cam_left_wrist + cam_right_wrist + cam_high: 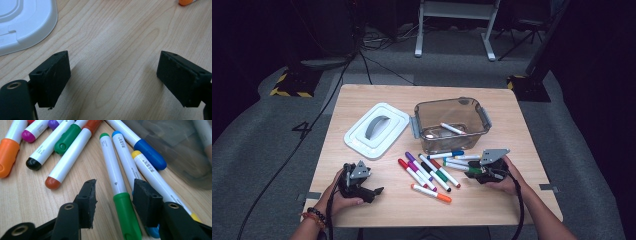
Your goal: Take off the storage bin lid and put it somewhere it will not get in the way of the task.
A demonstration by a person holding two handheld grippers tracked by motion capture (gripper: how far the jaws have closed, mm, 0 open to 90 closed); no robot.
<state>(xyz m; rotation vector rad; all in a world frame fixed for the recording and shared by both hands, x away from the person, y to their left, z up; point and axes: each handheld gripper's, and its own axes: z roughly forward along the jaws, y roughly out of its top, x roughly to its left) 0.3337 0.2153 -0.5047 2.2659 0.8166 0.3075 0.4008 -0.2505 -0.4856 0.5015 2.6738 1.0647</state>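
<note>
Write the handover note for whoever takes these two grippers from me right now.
Left gripper: open, holding nothing, low over bare table near the white lid.
Right gripper: jaws either side of the green-capped marker, pads not yet pressing on it.
Done: one marker lies in the clear bin, lid off.
Left: grip the green-capped one, drop it in, then the other markers loose on the table in front of the bin.

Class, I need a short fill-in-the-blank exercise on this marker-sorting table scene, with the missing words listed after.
1. The right gripper straddles a marker with a ____ cap.
2. The left gripper rests on bare wood with its jaws ____.
3. The white lid lies ____ the clear box.

Missing words: green; open; beside
</note>
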